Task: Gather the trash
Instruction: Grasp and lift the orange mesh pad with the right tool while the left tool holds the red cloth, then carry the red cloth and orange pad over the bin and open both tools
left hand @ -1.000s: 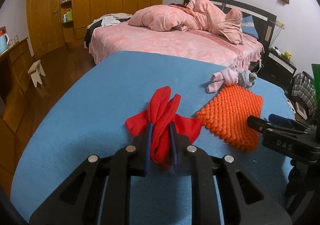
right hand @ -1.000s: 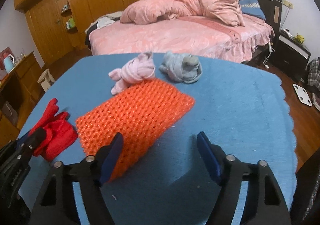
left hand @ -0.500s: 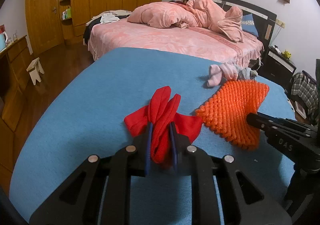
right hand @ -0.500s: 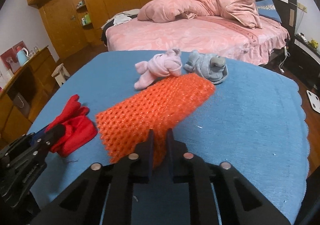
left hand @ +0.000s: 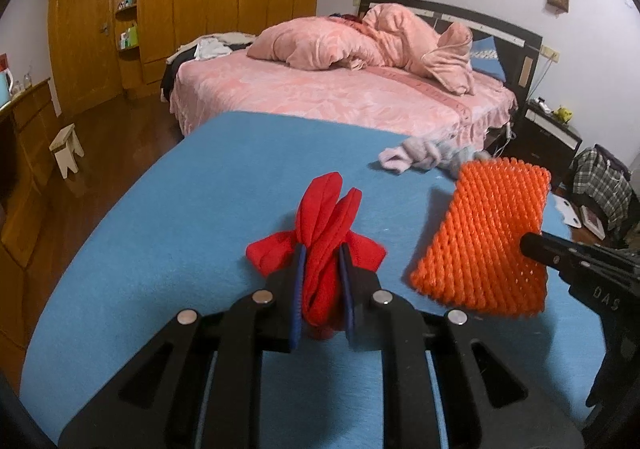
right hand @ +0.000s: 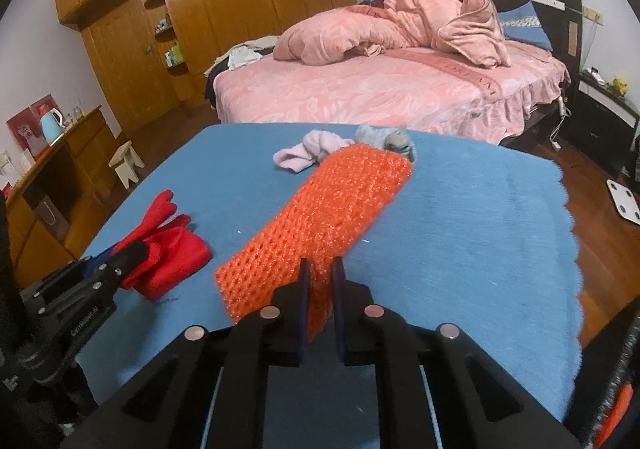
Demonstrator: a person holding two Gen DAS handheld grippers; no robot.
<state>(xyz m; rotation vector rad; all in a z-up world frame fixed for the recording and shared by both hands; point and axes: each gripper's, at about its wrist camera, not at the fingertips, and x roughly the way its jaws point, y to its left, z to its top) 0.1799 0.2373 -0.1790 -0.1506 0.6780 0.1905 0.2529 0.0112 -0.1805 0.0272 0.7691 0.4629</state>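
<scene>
An orange foam net [right hand: 332, 209] is lifted off the blue tablecloth [right hand: 480, 217], pinched at its near edge by my right gripper [right hand: 319, 265], which is shut on it. In the left wrist view the same orange net [left hand: 488, 233] hangs tilted at the right, with the right gripper [left hand: 532, 245] at its edge. My left gripper [left hand: 322, 253] is shut on a red cloth [left hand: 324, 221] that rests on the blue tablecloth [left hand: 180, 229]. From the right wrist view the red cloth [right hand: 164, 245] lies at the left under the left gripper [right hand: 130, 251].
A pink rolled sock [right hand: 308, 149] and a grey rolled sock [right hand: 384, 139] lie at the table's far side. Behind stands a bed with pink bedding [right hand: 380, 85]. A small white stool [left hand: 66, 149] and wooden cabinets [left hand: 24, 137] are at the left.
My right gripper closed on the near edge of the orange net and raised it off the table. The left gripper kept still, holding the red cloth.
</scene>
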